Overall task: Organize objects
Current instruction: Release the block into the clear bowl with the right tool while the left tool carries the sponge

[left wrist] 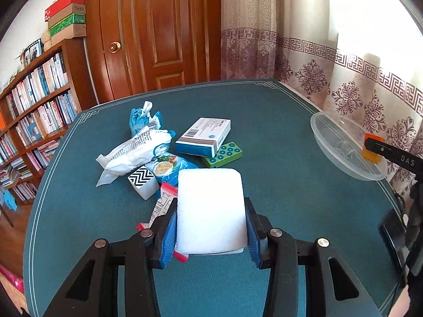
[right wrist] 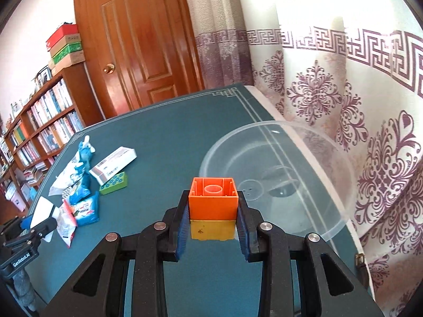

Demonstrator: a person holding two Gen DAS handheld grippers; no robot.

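Observation:
My left gripper (left wrist: 210, 208) is shut on a white sponge block (left wrist: 210, 208), held just above the teal table near a pile of items. The pile holds white and blue packets (left wrist: 134, 150), a medicine box (left wrist: 203, 137), a green studded brick (left wrist: 223, 154) and a zigzag-patterned box (left wrist: 142, 182). My right gripper (right wrist: 212, 211) is shut on an orange-and-yellow toy block (right wrist: 212, 206), held just in front of a clear plastic bowl (right wrist: 277, 185) at the table's right edge. The bowl (left wrist: 343, 148) looks empty. The pile also shows in the right wrist view (right wrist: 84, 185).
The teal table mat (left wrist: 264, 121) ends at a patterned curtain (right wrist: 343, 105) on the right. A wooden door (left wrist: 158, 31) stands behind the table. A bookshelf (left wrist: 34, 105) with stacked boxes stands at the left.

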